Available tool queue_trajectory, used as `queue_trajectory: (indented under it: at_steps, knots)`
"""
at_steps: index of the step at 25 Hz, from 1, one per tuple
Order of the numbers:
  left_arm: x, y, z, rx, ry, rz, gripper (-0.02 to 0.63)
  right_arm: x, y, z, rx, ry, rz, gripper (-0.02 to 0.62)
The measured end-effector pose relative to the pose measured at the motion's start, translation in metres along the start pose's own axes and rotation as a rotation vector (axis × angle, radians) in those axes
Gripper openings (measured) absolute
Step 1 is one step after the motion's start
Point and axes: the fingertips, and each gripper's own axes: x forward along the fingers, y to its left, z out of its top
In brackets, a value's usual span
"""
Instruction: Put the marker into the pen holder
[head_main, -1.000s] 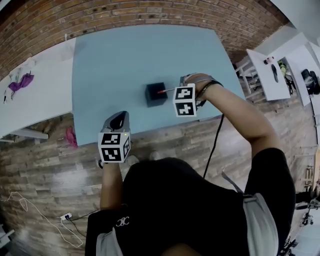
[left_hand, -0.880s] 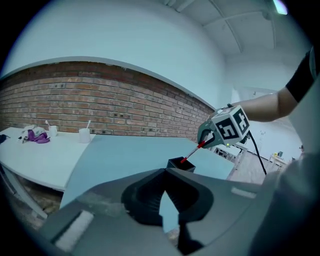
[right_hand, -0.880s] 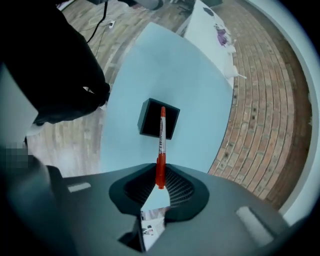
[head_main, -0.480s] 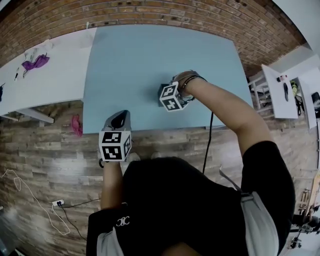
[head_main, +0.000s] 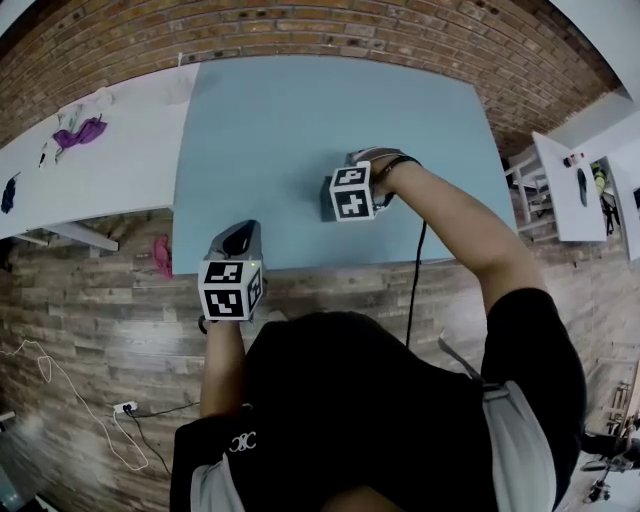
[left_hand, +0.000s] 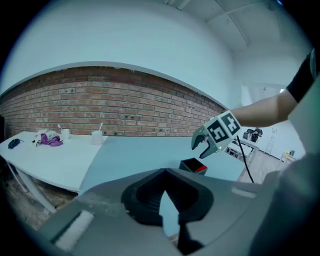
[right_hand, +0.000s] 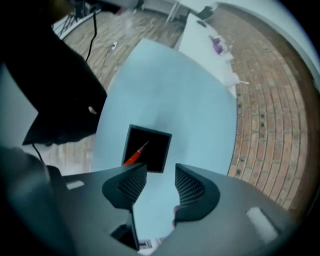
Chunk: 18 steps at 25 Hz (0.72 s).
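A black square pen holder (right_hand: 156, 148) stands on the blue table (head_main: 260, 130). The red marker (right_hand: 134, 156) lies slanted inside it, its lower end hidden behind one finger. My right gripper (right_hand: 160, 176) hovers just above the holder. Its jaws are opening and nothing is between the pads. In the head view the right gripper (head_main: 345, 195) covers most of the holder (head_main: 325, 200). The left gripper view shows the holder (left_hand: 191, 165) with a bit of red marker (left_hand: 201, 170) under the right gripper (left_hand: 202, 146). My left gripper (head_main: 235, 235) is shut and empty at the table's near edge.
A white table (head_main: 100, 170) adjoins on the left, carrying a purple item (head_main: 78, 133) and a white cup (left_hand: 96, 137). A brick wall (head_main: 300, 30) runs behind both tables. A black cable (head_main: 415, 290) hangs from the right gripper over the near edge.
My right gripper carried the marker left until it stood over the holder. The marker now lies inside the holder, free of the jaws. The left gripper has stayed in place.
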Motion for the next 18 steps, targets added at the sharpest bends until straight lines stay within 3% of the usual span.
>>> queue_trajectory:
  at_steps: [3,5,8,11,14,18]
  knots:
    - [0.004,0.008,0.014,-0.013,-0.035,0.028,0.005,-0.034,-0.012,0.004,0.223,-0.241,-0.034,0.186]
    - [0.008,0.011,0.023,-0.015,-0.051,0.033,0.005,-0.062,-0.021,-0.007,0.466,-0.453,-0.079,0.171]
    - [0.018,0.008,0.037,0.004,-0.070,0.020,0.005,-0.103,-0.029,-0.046,0.912,-0.797,-0.230,0.021]
    - [0.029,0.000,0.050,0.028,-0.084,-0.008,0.005,-0.123,-0.007,-0.075,1.212,-1.060,-0.329,0.009]
    - [0.040,-0.014,0.060,0.051,-0.086,-0.047,0.005,-0.123,0.021,-0.089,1.359,-1.174,-0.344,0.009]
    - [0.052,-0.034,0.065,0.079,-0.071,-0.082,0.005,-0.108,0.045,-0.096,1.447,-1.169,-0.326,0.008]
